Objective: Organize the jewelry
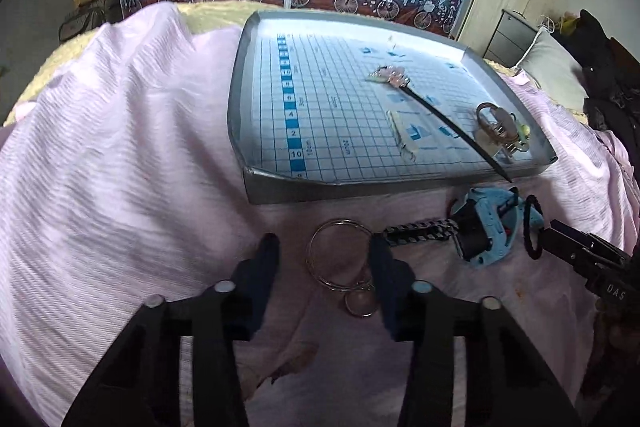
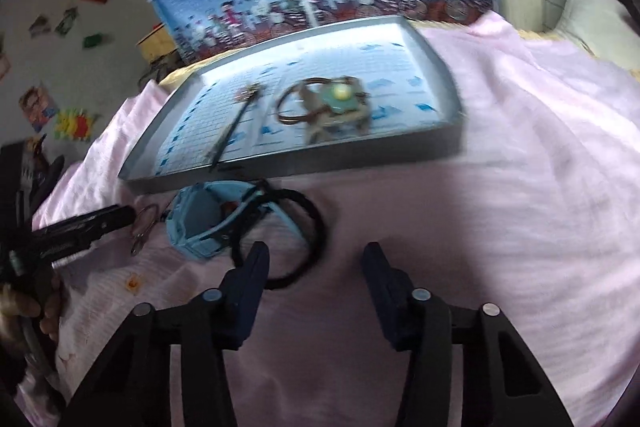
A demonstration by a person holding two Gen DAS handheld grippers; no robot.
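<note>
Left wrist view: your left gripper (image 1: 324,259) is spread wide and low over the silver bangle (image 1: 340,255), placed to straddle its rim; the tray (image 1: 276,187) beyond already holds a hairpin (image 1: 448,119).

Right wrist view: your right gripper (image 2: 312,267) is spread, empty, its left finger over the black hair tie (image 2: 304,227) beside the blue watch (image 2: 208,223), both short of the tray.
</note>
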